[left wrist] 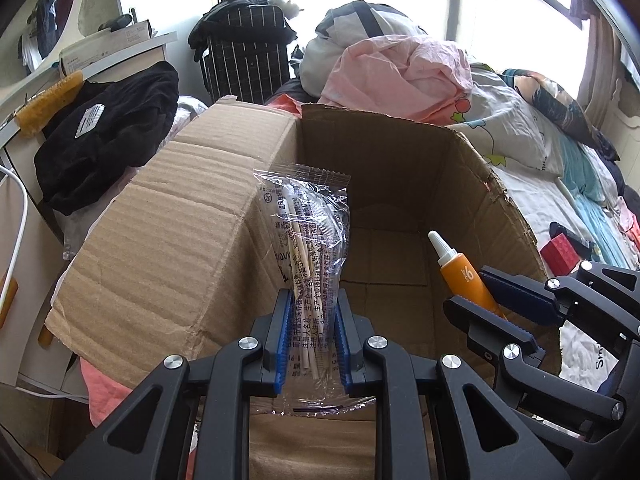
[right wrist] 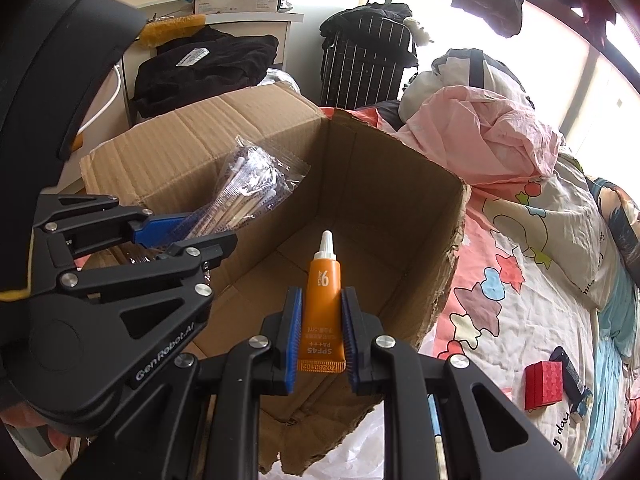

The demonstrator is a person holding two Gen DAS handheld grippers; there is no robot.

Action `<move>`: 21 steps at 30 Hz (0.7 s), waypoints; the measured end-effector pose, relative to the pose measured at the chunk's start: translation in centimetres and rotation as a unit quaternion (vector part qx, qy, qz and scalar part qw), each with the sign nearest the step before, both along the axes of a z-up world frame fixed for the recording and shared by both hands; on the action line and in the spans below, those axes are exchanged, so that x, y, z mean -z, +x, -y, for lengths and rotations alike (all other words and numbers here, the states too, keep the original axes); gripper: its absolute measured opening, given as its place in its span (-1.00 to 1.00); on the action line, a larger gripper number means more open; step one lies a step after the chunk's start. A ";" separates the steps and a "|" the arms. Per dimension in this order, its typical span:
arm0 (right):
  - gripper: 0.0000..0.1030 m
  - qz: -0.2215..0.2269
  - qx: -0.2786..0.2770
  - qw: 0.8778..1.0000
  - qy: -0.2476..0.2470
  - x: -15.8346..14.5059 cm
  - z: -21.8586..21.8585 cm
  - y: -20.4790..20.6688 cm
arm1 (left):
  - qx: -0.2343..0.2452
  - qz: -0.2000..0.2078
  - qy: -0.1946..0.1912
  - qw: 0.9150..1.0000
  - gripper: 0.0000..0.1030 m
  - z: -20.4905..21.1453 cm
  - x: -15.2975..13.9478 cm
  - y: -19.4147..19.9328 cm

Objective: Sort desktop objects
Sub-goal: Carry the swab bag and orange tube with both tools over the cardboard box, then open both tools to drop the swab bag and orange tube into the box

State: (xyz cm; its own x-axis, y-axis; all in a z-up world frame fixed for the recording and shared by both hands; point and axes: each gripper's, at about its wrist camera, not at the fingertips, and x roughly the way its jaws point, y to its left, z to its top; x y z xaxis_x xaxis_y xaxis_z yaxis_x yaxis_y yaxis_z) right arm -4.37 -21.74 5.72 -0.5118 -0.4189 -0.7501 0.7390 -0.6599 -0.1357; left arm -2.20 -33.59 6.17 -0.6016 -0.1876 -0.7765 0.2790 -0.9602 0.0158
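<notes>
Both loads hung over the open cardboard box (right wrist: 384,184) — its bare floor lay below and ahead. The left gripper (left wrist: 311,336) had its jaws clamped on a swab packet (left wrist: 310,232), the right gripper (right wrist: 320,332) on an orange sunscreen tube (right wrist: 323,300), long axes pointing forward.

The orange tube (right wrist: 323,312) bears a large white "9" near its nozzle, "SPF45 PA+++" lower down, and "20200102" on its crimped end. The left claw (right wrist: 188,236) carries "GenRobot.AI" on its black body. The clear packet of swabs (left wrist: 310,248) has blue Chinese print, too small to read.
</notes>
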 end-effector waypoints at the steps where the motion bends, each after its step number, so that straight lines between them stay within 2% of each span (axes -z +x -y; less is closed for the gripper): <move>1: -0.65 0.000 0.000 1.000 -0.001 0.0 0.0 0.0 | -0.001 0.000 0.001 1.000 -0.62 0.0 0.0 0.0; 4: -0.63 0.001 0.001 1.000 -0.010 -0.3 -0.2 0.0 | -0.004 0.003 -0.001 1.000 -0.62 0.0 0.0 -0.1; 5: -0.57 -0.001 0.003 1.000 -0.012 -0.4 -0.3 0.0 | -0.008 0.004 -0.002 1.000 -0.57 0.1 0.0 -0.1; 6: -0.47 -0.005 0.006 1.000 -0.011 -0.5 -0.4 0.0 | -0.011 0.006 -0.002 1.000 -0.38 0.1 0.0 -0.1; 7: -0.45 -0.009 0.009 1.000 -0.010 -0.6 -0.5 0.0 | -0.017 0.004 0.000 1.000 -0.25 0.3 0.0 0.0; 8: -0.44 -0.013 0.012 1.000 -0.009 -0.7 -0.5 -0.1 | -0.023 0.002 0.002 1.000 0.01 0.6 0.0 0.1; 9: -0.44 -0.014 0.015 1.000 -0.009 -0.7 -0.6 -0.1 | -0.025 -0.003 0.012 1.000 0.14 0.8 -0.1 0.2; 13: -0.44 -0.006 0.014 1.000 -0.020 -1.1 -1.0 -0.3 | -0.027 -0.006 0.033 0.999 0.26 1.1 -0.3 0.3; 21: -0.43 -0.010 0.022 1.000 -0.020 -1.4 -1.8 -0.3 | -0.032 -0.002 0.010 0.999 0.48 0.1 -0.8 0.5</move>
State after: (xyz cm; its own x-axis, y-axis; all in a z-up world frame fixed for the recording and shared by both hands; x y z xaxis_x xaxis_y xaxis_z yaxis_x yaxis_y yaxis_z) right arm -4.66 -19.98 7.16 -0.5454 -0.4252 -0.7224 0.7070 -0.6963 -0.1239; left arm -1.65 -33.66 6.95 -0.5922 -0.2096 -0.7781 0.3392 -0.9407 -0.0048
